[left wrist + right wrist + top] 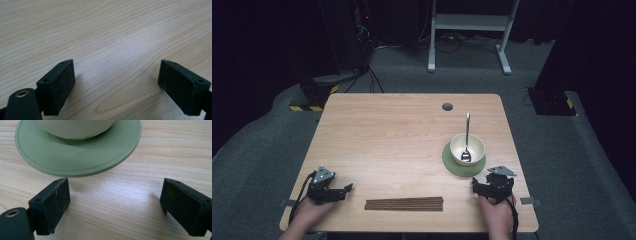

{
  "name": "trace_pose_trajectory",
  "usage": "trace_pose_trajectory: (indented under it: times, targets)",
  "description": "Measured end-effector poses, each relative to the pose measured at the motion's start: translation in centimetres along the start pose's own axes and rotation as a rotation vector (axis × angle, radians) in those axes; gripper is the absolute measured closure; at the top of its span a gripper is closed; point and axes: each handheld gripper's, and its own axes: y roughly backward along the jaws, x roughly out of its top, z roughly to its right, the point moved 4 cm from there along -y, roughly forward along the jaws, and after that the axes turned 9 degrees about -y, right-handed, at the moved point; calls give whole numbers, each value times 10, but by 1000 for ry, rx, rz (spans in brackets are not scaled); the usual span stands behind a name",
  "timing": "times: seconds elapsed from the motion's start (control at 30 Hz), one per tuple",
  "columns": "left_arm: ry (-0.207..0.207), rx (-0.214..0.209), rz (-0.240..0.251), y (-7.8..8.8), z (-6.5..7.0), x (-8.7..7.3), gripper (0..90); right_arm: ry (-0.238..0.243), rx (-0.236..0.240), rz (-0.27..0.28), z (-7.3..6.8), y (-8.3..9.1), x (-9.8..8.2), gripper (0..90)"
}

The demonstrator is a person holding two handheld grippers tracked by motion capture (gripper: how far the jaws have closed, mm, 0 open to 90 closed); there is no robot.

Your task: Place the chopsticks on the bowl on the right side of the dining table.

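A cream bowl [467,148] stands on a round green mat [451,161] at the right of the wooden table [402,135]. A metal spoon [467,136] rests in the bowl, its handle pointing away. A brown slatted strip [404,203] lies near the front edge. My left gripper [346,190] rests at the front left, jaws open over bare wood [117,75]. My right gripper [479,186] sits just in front of the mat, open, with nothing between its jaws [115,202]. The right gripper view shows the green mat [82,157] and the bowl's base [75,128] close ahead.
A dark round hole [447,106] marks the table's far side. Beyond the table are a white desk frame [469,30], cables and dark equipment on grey carpet. Bare wood spans the table's middle and left.
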Motion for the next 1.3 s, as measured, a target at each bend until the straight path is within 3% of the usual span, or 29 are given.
trace_pose_trajectory:
  times: [0.37, 0.4, 0.53, 0.6, 0.73, 0.87, 1.1, 1.3]
  targets:
    - [-5, -10, -8, -2, 0, 1, 112, 20, 26, -3, 1, 1, 0, 103]
    - [-5, -12, -10, -2, 0, 2, 102, 5, 58, 3, 1, 3, 1, 128]
    - [-5, -6, -12, -2, 1, 2, 95, 26, 64, 52, -2, 10, 4, 127]
    - [-4, -3, -12, -2, 1, 1, 92, 49, 99, 87, -12, 19, 9, 128]
    - [-5, -12, -11, -2, 1, 1, 86, 52, 118, 112, -23, 22, 10, 130]
    - [-9, -15, -16, -2, 1, 1, 76, 94, 131, 112, -39, 23, 11, 129]
    - [-9, -15, -11, -2, 2, 0, 73, 97, 188, 109, -59, 22, 11, 135]
    - [-12, -18, -12, -2, 2, 0, 67, 139, 224, 83, -78, 17, 9, 160]
